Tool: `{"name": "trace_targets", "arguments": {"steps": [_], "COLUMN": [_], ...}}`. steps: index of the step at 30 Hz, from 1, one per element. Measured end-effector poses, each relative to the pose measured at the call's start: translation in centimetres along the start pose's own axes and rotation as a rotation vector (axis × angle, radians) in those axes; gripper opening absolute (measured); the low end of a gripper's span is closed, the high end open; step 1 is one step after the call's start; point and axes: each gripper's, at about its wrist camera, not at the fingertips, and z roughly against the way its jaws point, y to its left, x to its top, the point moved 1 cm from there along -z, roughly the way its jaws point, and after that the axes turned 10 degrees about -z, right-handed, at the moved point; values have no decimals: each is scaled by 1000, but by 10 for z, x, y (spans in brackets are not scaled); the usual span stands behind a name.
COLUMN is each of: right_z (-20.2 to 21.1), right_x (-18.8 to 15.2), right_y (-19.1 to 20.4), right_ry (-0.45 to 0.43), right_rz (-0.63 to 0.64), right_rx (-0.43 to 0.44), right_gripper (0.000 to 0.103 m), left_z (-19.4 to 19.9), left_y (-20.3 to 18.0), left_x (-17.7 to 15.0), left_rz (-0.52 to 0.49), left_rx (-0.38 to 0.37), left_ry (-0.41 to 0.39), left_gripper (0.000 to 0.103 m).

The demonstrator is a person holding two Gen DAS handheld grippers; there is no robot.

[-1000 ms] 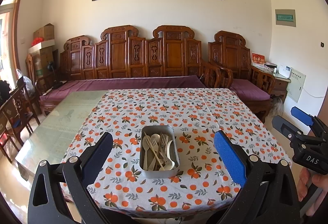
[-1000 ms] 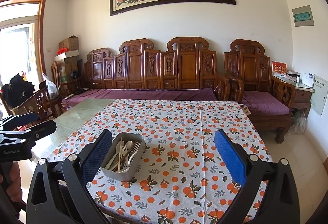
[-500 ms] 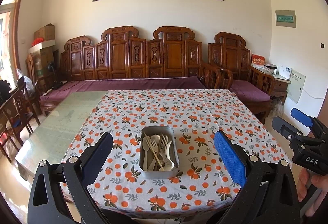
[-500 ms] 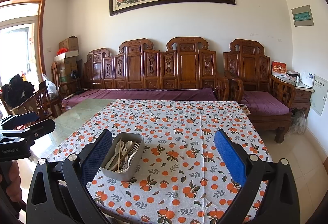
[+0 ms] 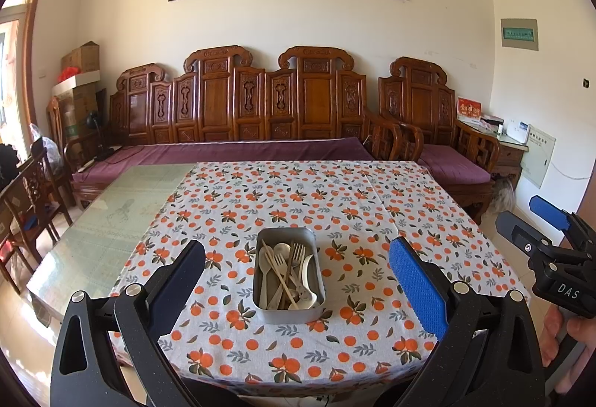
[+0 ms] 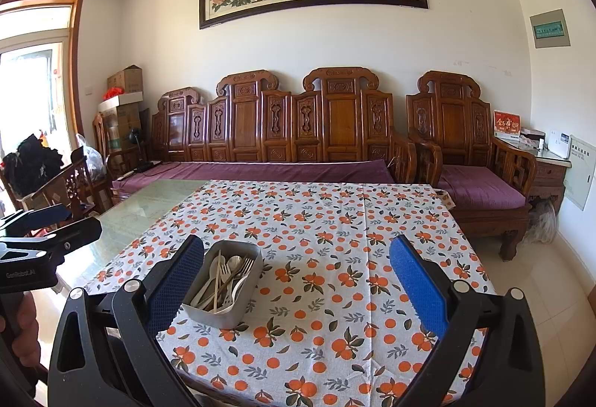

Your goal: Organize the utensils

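A grey metal tin (image 5: pixel 287 308) stands near the front of the table on an orange-patterned tablecloth (image 5: pixel 298 198). It holds a jumble of utensils (image 5: pixel 286 273): spoons, forks and chopsticks. The tin also shows in the right wrist view (image 6: pixel 223 314), with the utensils (image 6: pixel 225 278) inside. My left gripper (image 5: pixel 296 276) is open and empty, held before the table's front edge, straight in line with the tin. My right gripper (image 6: pixel 296 280) is open and empty, to the right of the tin. Each gripper shows at the edge of the other's view.
The cloth covers the right part of a glass-topped table (image 5: pixel 111 217). A carved wooden sofa (image 5: pixel 260 116) with purple cushions stands behind it. Wooden chairs (image 5: pixel 29 198) stand at the left. A side table (image 6: pixel 547 161) is at the right wall.
Both grippers stay open and nearly still. The left wrist view has shifted very slightly.
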Motion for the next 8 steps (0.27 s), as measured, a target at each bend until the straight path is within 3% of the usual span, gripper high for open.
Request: {"name": "trace_targets", "arguments": {"steps": [8], "right_z": [0], "right_x": [1], "right_y": [-1], "right_ry": [0], "right_rz": [0], "right_rx": [1], "right_gripper": [100], "left_z": [-2], "left_y": [-3], "left_x": [0], "left_rz": [0], "left_rx": [-2], "left_ry": [1], "left_gripper": [95]}}
